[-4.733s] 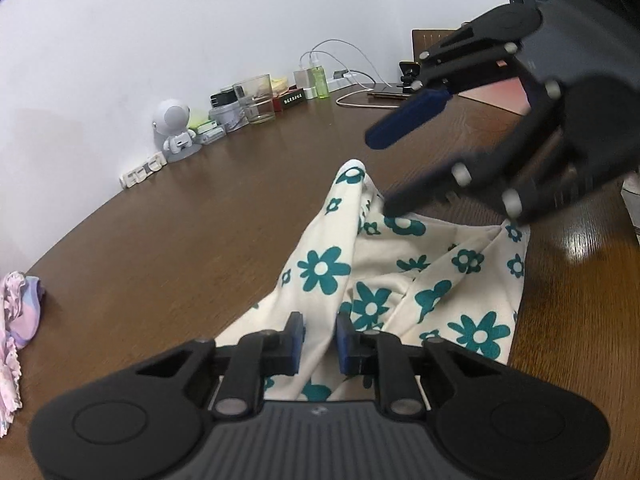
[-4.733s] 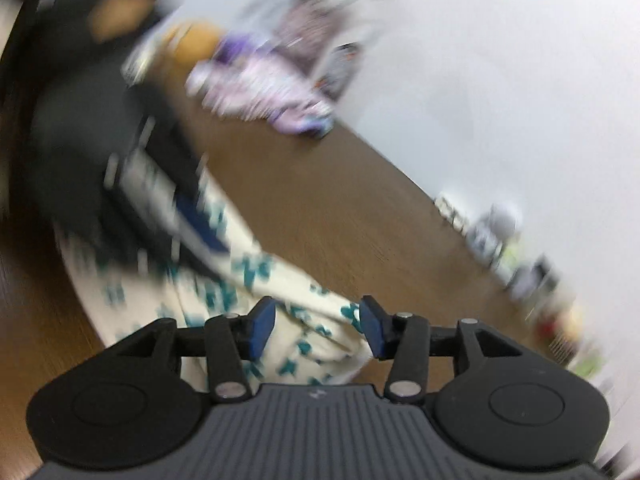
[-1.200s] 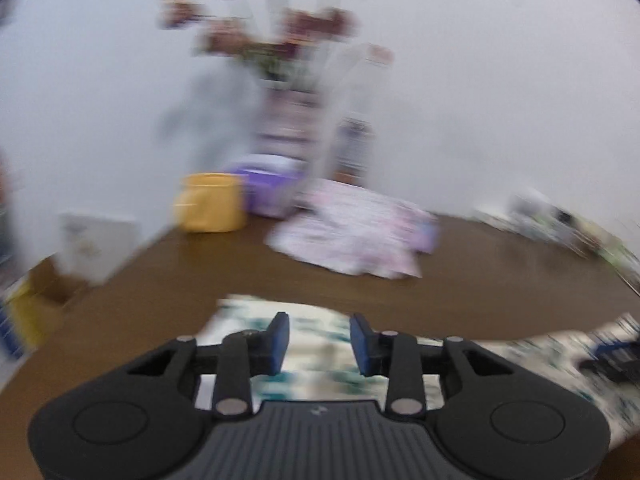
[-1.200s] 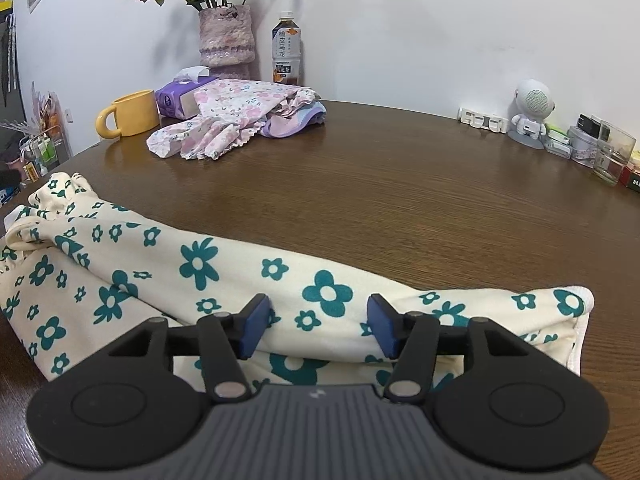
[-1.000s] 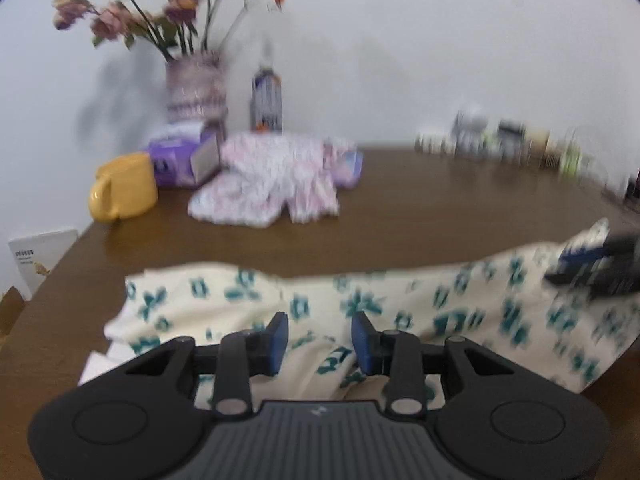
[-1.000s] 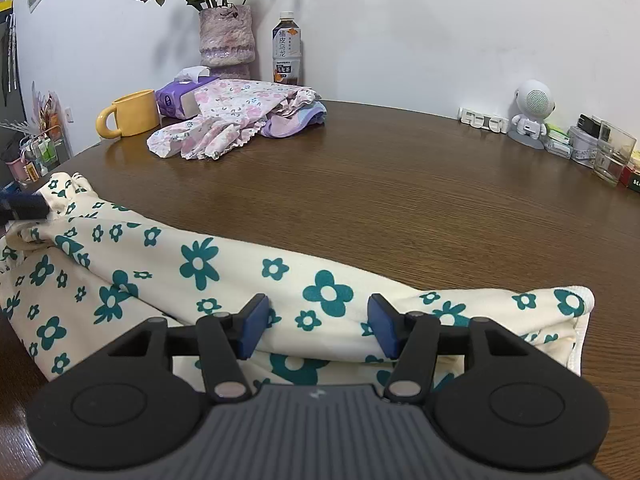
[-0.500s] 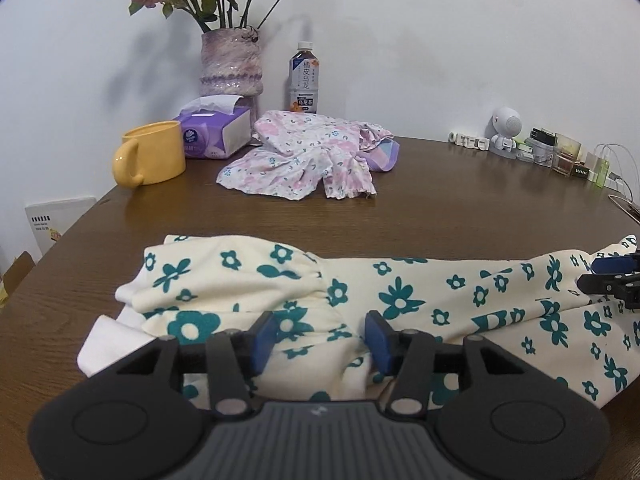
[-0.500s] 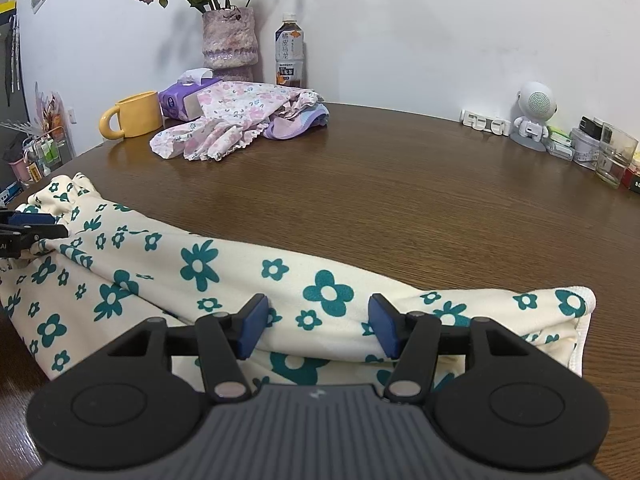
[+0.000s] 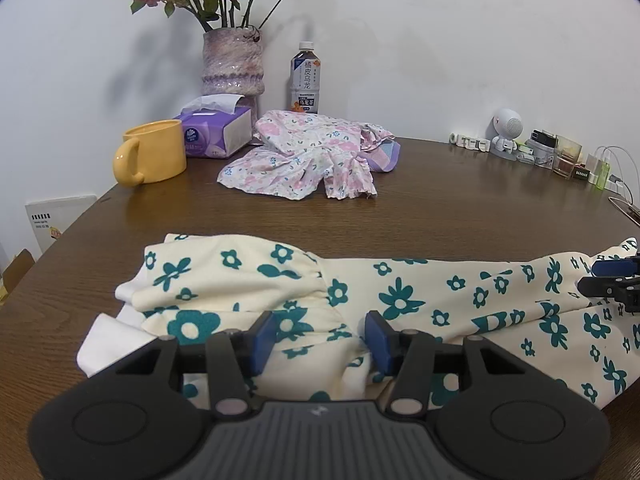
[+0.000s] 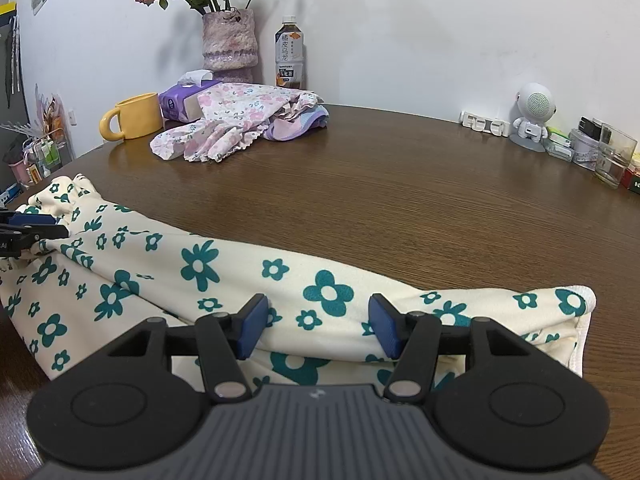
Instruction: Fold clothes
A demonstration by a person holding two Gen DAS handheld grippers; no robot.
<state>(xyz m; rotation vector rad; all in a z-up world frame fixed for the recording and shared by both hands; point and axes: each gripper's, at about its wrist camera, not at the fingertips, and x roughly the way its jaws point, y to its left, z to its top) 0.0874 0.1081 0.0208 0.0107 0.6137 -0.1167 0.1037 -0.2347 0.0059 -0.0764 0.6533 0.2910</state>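
A cream garment with teal flowers [image 9: 400,296] lies stretched in a long strip across the near part of the brown table [image 9: 440,208]. My left gripper [image 9: 320,338] stands open over its gathered waistband end, with cloth bunched between the blue pads. My right gripper [image 10: 316,330] is open over the other end of the cream garment [image 10: 240,276], near the hem. The right gripper's tips [image 9: 612,280] show at the right edge of the left wrist view. The left gripper's tips [image 10: 32,228] show at the left edge of the right wrist view.
At the back lie a crumpled pink floral garment [image 9: 304,156], a yellow mug [image 9: 150,156], a purple tissue box [image 9: 218,132], a vase of dried roses [image 9: 232,62] and a bottle [image 9: 305,78]. A white robot figure [image 9: 506,130] and small jars line the back right.
The left gripper swung round from the far side to the waistband end and its jaws opened wider. The right gripper let go earlier and has stayed almost still over the hem end.
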